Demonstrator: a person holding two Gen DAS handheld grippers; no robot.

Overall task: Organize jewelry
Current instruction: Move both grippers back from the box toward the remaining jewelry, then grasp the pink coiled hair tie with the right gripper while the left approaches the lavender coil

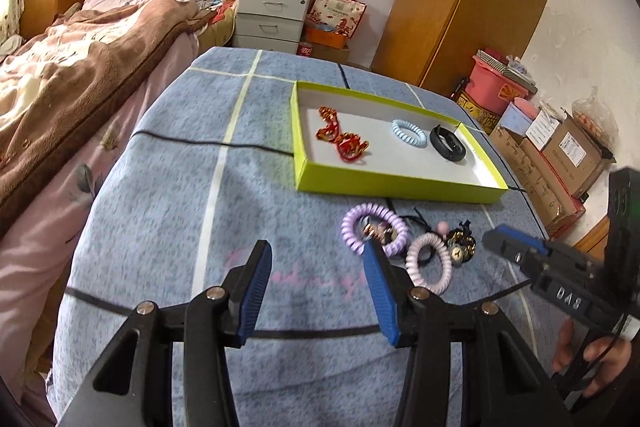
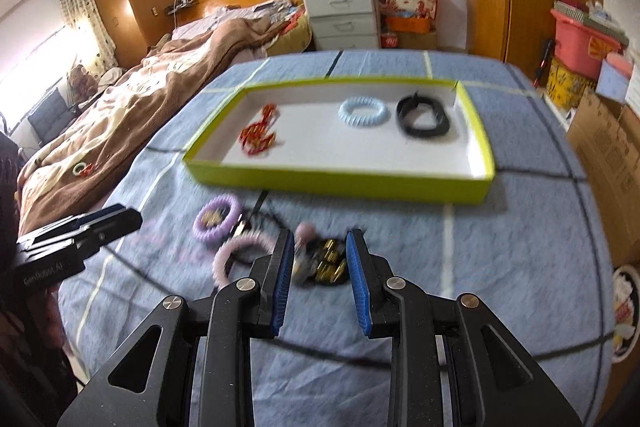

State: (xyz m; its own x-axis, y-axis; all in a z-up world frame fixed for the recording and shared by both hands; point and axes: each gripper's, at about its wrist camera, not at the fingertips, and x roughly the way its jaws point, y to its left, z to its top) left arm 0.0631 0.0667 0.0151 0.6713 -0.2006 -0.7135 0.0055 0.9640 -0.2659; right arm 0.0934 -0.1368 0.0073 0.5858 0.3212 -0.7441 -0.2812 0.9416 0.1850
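The lime-green tray [image 1: 384, 183] sat toward the far right of the blue cloth [image 1: 168, 187], leaving broad bare cloth to its left and in front. Inside lay a red ornament [image 1: 342, 139], a pale-blue coil tie [image 1: 409, 133] and a black band [image 1: 448, 143]. The loose pile before the tray, a purple coil tie [image 2: 218, 219], a pink coil tie [image 2: 240, 253] and gold-black pieces [image 2: 328, 265], was blurred. The left gripper [image 1: 316, 291] stood wide open and empty; the right gripper [image 2: 320, 279] hung part-open over the pile, gripping nothing.
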